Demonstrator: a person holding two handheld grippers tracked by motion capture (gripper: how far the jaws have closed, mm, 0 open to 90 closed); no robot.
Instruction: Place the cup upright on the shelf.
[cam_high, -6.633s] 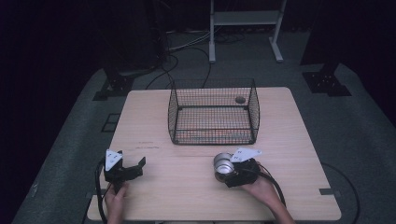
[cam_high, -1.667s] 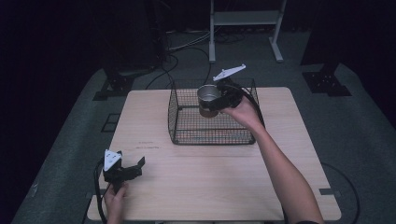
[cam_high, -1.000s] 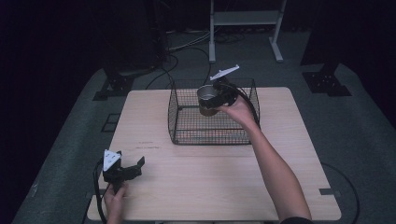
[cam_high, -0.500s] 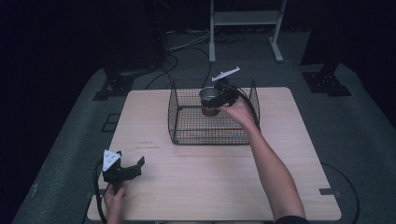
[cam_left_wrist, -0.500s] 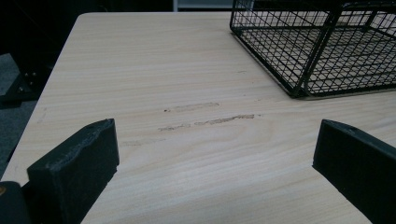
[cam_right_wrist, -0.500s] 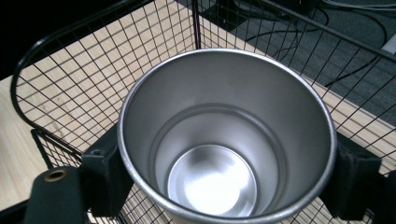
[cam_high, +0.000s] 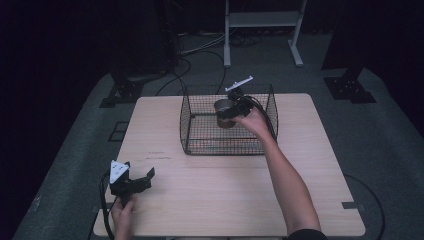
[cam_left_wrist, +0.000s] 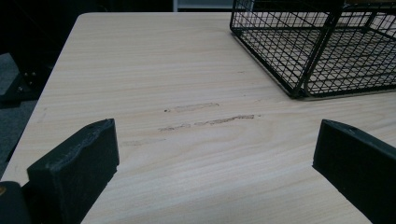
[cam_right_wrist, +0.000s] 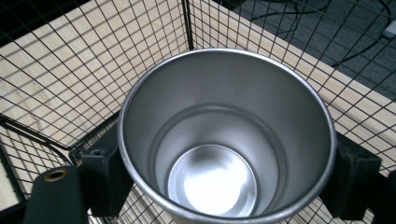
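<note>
A shiny steel cup (cam_high: 226, 113) (cam_right_wrist: 224, 140) is inside the black wire basket (cam_high: 200, 145), held upright with its mouth up. My right gripper (cam_high: 231, 111) (cam_right_wrist: 224, 179) is shut on the cup, one black jaw on each side of its wall. The cup is empty; whether its base touches the basket floor is hidden. My left gripper (cam_high: 134, 183) (cam_left_wrist: 212, 172) rests near the table's front left corner, open, with bare wood between its jaws.
The wooden table (cam_high: 225, 200) (cam_left_wrist: 154, 70) has faint scuff marks (cam_left_wrist: 205, 119) ahead of the left gripper. The basket's near corner (cam_left_wrist: 299, 91) lies to the upper right in the left gripper view. Cables and a white stand (cam_high: 260, 20) are on the floor beyond.
The right gripper carried the cup from the table's front right up over the basket, then lowered it inside over the last second. The left gripper stayed put.
</note>
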